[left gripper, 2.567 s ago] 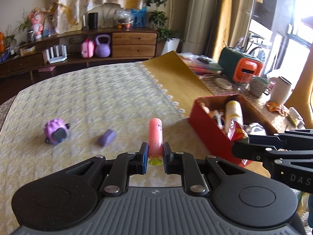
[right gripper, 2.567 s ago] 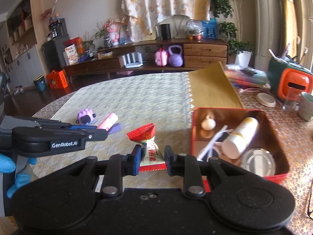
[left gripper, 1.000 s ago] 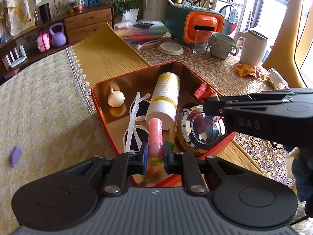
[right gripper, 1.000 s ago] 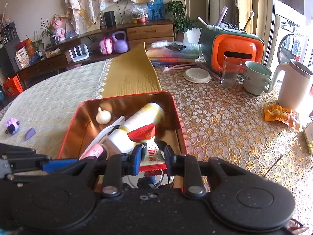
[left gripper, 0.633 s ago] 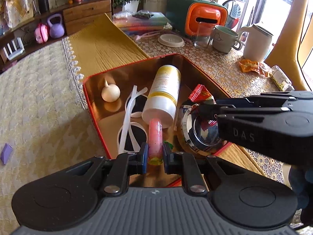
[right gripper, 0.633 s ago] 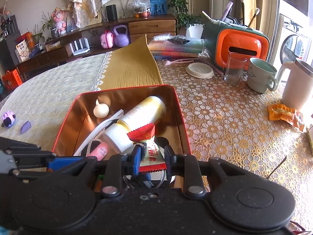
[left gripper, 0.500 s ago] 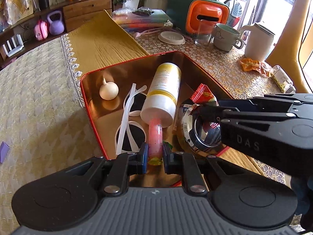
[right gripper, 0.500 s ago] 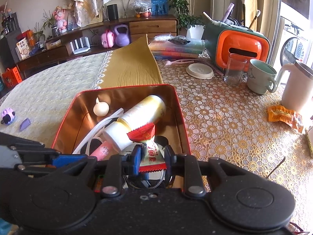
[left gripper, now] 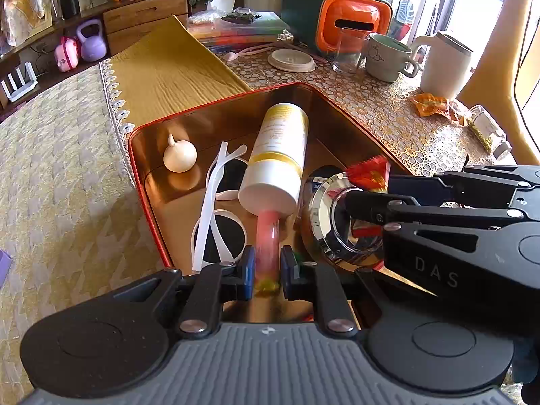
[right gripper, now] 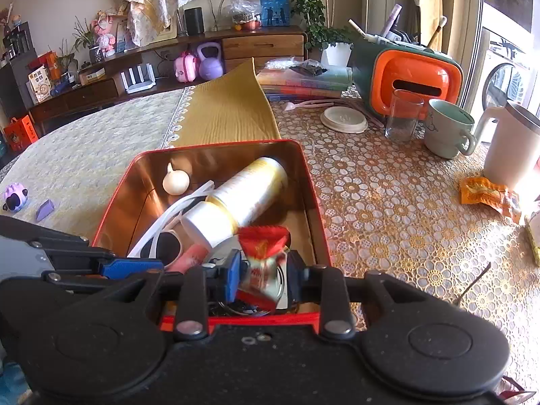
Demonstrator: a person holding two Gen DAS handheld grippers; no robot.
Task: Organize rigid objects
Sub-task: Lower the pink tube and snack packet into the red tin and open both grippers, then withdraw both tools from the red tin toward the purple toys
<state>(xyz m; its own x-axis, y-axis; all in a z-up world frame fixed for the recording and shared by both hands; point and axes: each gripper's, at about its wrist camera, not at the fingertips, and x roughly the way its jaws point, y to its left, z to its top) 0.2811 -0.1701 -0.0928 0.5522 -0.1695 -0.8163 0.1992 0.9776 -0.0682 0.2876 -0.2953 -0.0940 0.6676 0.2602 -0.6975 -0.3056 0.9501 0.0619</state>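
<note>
My left gripper (left gripper: 266, 266) is over the red tin (left gripper: 141, 182), its fingers slightly parted around a blurred pink tube (left gripper: 267, 236) whose tip touches the white-and-yellow bottle (left gripper: 276, 155). My right gripper (right gripper: 265, 276) is over the same tin (right gripper: 314, 189), its jaws wider than the blurred red snack packet (right gripper: 263, 256) between them. The packet also shows in the left wrist view (left gripper: 368, 175). The tin holds the bottle (right gripper: 236, 202), a small white bulb (right gripper: 176, 181), white-framed sunglasses (left gripper: 219, 229) and a round silver lid (left gripper: 330, 222).
A purple toy (right gripper: 14, 199) and a purple block (right gripper: 45, 210) lie on the yellow cloth to the left. To the right stand an orange-green box (right gripper: 411, 77), a glass (right gripper: 403, 114), a mug (right gripper: 445, 128), a white jug (right gripper: 509, 145) and an orange wrapper (right gripper: 486, 192).
Both grippers have lowered into the tin. The jaws of both have parted, and the pink tube and the snack packet look blurred as they slip loose.
</note>
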